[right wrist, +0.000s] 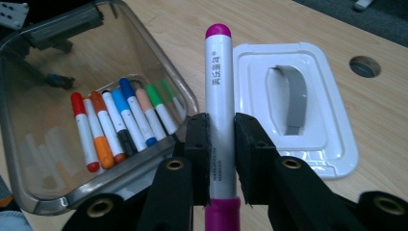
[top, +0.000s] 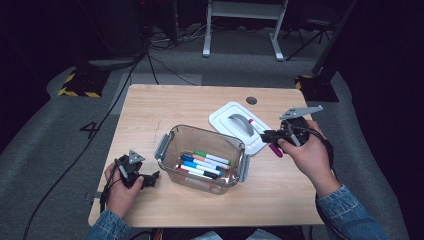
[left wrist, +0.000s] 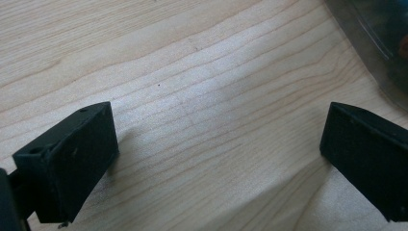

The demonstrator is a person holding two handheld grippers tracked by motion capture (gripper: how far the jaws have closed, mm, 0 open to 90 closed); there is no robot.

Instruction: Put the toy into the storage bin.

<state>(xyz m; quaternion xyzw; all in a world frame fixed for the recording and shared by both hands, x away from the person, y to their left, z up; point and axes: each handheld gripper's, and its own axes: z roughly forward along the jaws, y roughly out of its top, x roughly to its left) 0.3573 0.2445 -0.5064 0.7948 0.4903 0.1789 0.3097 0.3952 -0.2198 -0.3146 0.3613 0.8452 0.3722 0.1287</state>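
A clear plastic box [top: 172, 141] [right wrist: 29, 53] stands mid-table and holds several coloured markers [top: 202, 164] [right wrist: 118, 122]. Its white lid [top: 227, 118] [right wrist: 317, 96], with a grey handle, lies flat to the box's right. My right gripper [top: 270, 136] [right wrist: 221, 139] is shut on a white marker with magenta ends [top: 275, 150] [right wrist: 218, 96], held just above the lid's near edge. At the table's front left, beside the box, my left gripper [top: 150, 179] [left wrist: 219, 154] is open over bare wood with nothing between its jaws.
The wooden table [top: 165, 105] has a round cable hole [top: 251, 100] [right wrist: 364, 66] behind the lid. Cables [top: 100, 130] run over the grey floor to the left. A white desk frame [top: 240, 25] stands beyond the table.
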